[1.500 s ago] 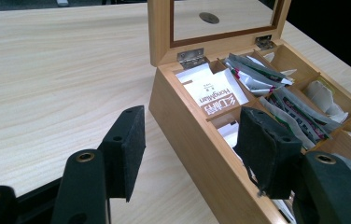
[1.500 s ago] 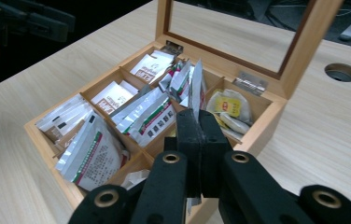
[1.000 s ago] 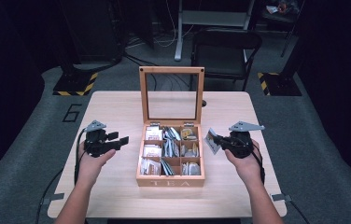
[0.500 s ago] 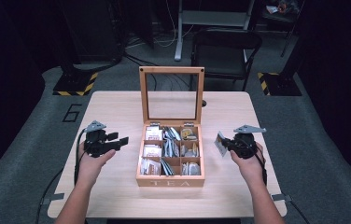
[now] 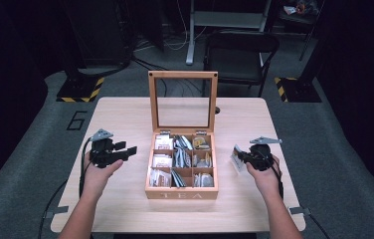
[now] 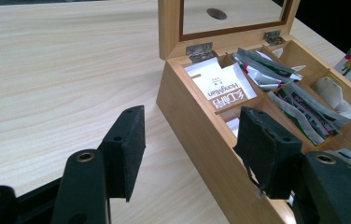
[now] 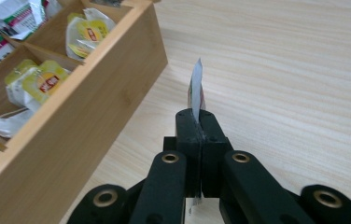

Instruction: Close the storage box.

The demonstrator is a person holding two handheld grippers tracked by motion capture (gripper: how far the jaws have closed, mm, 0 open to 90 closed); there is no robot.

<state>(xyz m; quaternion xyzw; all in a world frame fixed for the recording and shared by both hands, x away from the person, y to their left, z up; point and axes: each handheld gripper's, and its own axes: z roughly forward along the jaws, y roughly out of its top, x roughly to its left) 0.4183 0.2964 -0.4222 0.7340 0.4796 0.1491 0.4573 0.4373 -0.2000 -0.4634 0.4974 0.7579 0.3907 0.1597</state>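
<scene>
One tea packet [image 7: 196, 88] is out of the open tea box [image 5: 181, 190], clamped in the right gripper [image 5: 244, 158] above the table [image 5: 125, 114]; left gripper [image 6: 190, 149], jaws apart, waits beside the box, setting-down remaining.

Readable lettering on the box, a sachet and the floor

The wooden tea box [image 5: 181, 193] bears "TEA" on its near front wall; a white paper sachet [image 6: 221, 88] in its far left compartment reads "HongMian"; a large "6" [image 5: 77, 120] marks the grey floor left of the table.
</scene>
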